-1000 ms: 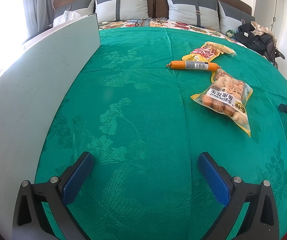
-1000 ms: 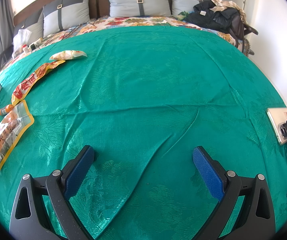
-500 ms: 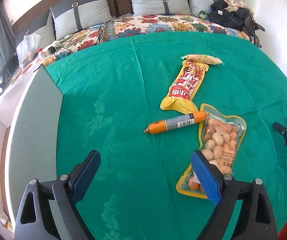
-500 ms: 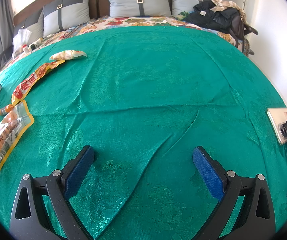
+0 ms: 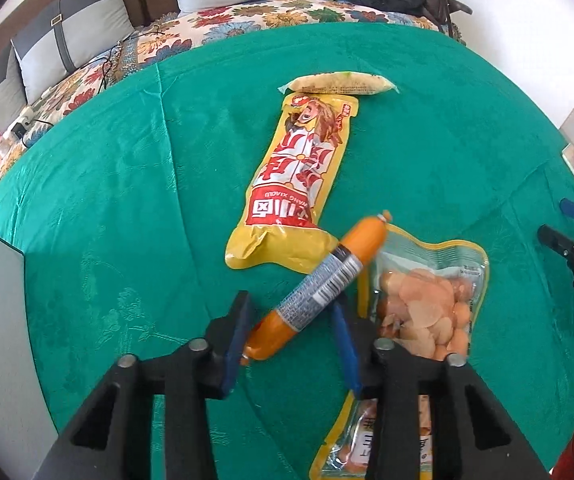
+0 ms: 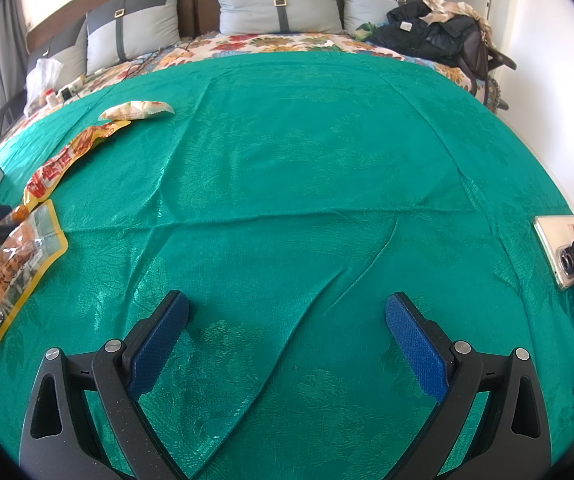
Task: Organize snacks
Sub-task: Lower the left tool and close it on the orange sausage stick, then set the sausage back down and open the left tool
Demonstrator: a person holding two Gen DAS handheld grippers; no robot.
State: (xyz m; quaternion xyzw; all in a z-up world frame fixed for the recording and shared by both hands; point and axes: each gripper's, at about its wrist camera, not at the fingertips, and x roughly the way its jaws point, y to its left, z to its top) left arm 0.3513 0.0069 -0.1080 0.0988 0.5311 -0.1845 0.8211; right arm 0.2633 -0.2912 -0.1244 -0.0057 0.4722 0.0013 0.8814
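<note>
Currently the left tool (image 5: 289, 330) is narrowed around the near end of an orange sausage stick (image 5: 321, 286), which lies on the green bed cover (image 5: 127, 208) between a yellow pouch (image 5: 299, 184) and a peanut bag (image 5: 427, 304). Squeeze gently, lift level. Far right, the right tool (image 6: 287, 336) hovers wide, holding nothing.

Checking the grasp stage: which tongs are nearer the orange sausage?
Left. The left tongs straddle the orange sausage, fingers on either side. The right tongs hang open over bare green cover, far right of it.
</note>
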